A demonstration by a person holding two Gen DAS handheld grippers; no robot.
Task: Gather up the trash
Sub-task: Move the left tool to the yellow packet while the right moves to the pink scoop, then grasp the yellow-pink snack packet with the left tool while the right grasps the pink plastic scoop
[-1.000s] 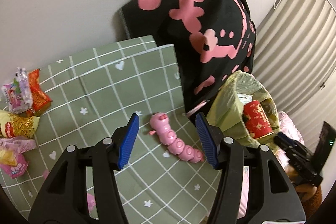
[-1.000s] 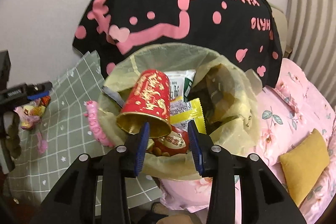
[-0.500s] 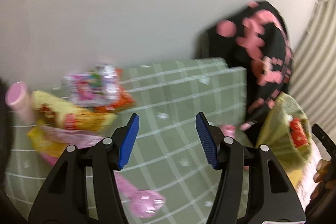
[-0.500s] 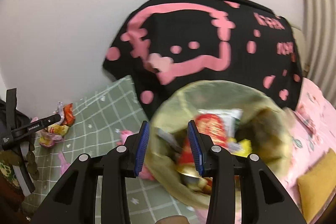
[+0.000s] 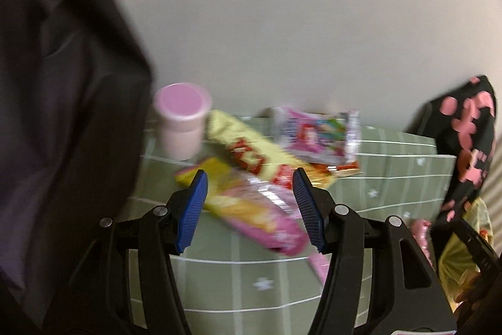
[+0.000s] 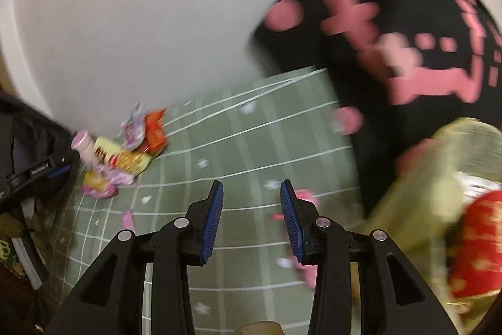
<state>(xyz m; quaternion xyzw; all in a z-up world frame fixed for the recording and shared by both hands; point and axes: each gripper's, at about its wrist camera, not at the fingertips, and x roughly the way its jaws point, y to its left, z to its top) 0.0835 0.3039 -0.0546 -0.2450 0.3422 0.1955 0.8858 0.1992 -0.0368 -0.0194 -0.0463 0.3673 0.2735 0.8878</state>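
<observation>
My left gripper [image 5: 249, 211] is open and empty, just above a pink and yellow snack wrapper [image 5: 254, 209] that lies between its fingers. Behind it lie a yellow and red wrapper [image 5: 251, 153], a pink printed packet [image 5: 317, 137] and a pink cup [image 5: 182, 124]. My right gripper [image 6: 252, 220] is open and empty over the green checked cloth [image 6: 251, 143]. The yellow trash bag [image 6: 439, 197] with a red cup [image 6: 480, 244] inside is at its right. The wrapper pile [image 6: 119, 156] sits far left in the right wrist view.
A pink caterpillar toy [image 6: 306, 200] lies on the cloth by the bag. A black cushion with pink print [image 6: 408, 30] leans on the wall behind. A dark bag [image 5: 56, 115] fills the left of the left wrist view.
My left gripper swung left from the caterpillar toy to the wrapper pile. My right gripper swung left, away from the trash bag, toward the cloth. Both stayed open.
</observation>
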